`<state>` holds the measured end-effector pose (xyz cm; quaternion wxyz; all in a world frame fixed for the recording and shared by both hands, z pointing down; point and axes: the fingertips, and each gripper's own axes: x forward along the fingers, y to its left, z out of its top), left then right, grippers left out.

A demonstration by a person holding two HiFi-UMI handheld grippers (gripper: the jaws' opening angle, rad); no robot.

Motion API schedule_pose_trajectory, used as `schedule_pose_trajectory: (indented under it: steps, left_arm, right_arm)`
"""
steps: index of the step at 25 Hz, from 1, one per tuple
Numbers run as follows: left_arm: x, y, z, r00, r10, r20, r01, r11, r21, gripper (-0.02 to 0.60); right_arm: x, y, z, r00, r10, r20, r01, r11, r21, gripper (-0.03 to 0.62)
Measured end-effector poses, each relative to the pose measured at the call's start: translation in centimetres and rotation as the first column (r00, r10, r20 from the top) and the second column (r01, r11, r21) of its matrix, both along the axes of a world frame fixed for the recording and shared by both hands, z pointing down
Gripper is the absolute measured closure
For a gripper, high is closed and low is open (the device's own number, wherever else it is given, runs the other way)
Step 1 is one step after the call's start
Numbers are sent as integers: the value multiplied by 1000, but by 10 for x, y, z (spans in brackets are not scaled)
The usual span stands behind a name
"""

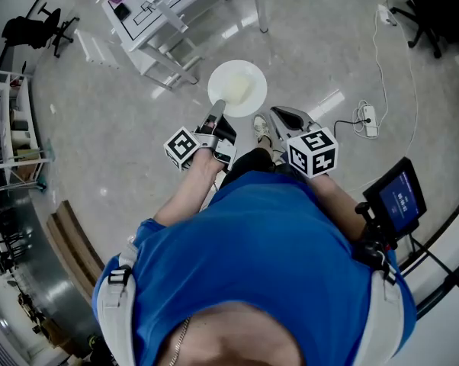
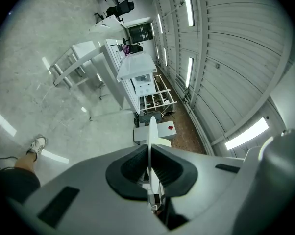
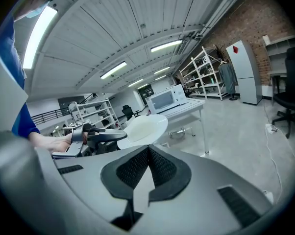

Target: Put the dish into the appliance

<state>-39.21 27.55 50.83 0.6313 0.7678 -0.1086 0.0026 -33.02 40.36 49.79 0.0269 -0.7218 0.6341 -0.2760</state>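
Currently transport step: left tool (image 1: pixel 217 111) clamped on rim of dish (image 1: pixel 237 88), dish held over floor at person's twelve o'clock. Right tool (image 1: pixel 279 114) closed, empty. Next, likely: reach microwave (image 3: pixel 166 99) on worktop (image 3: pixel 191 107); right tool probably needed for door.

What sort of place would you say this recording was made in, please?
Most likely a lab or workshop hall rather than a home: a bare polished concrete floor, open metal shelving along a brick wall, and a microwave set on a white table.
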Motion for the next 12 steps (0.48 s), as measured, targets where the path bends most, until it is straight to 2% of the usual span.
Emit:
schedule_pose_trajectory:
  steps: [3, 8, 12]
  left_arm:
    - [12, -8, -1, 1000, 4, -2, -4, 1000, 1, 565]
    - [71, -52, 7, 1000, -4, 1, 5, 1000, -17, 565]
    - [101, -82, 5, 1000, -15, -10, 15, 999, -30, 565]
  right_arm:
    - [10, -6, -3, 1000, 9, -9, -9, 1000, 3, 594]
    - [68, -47, -3, 1000, 7, -17, -8, 1000, -12, 594]
    - [98, -77, -6, 1000, -1, -28, 0, 1000, -25, 594]
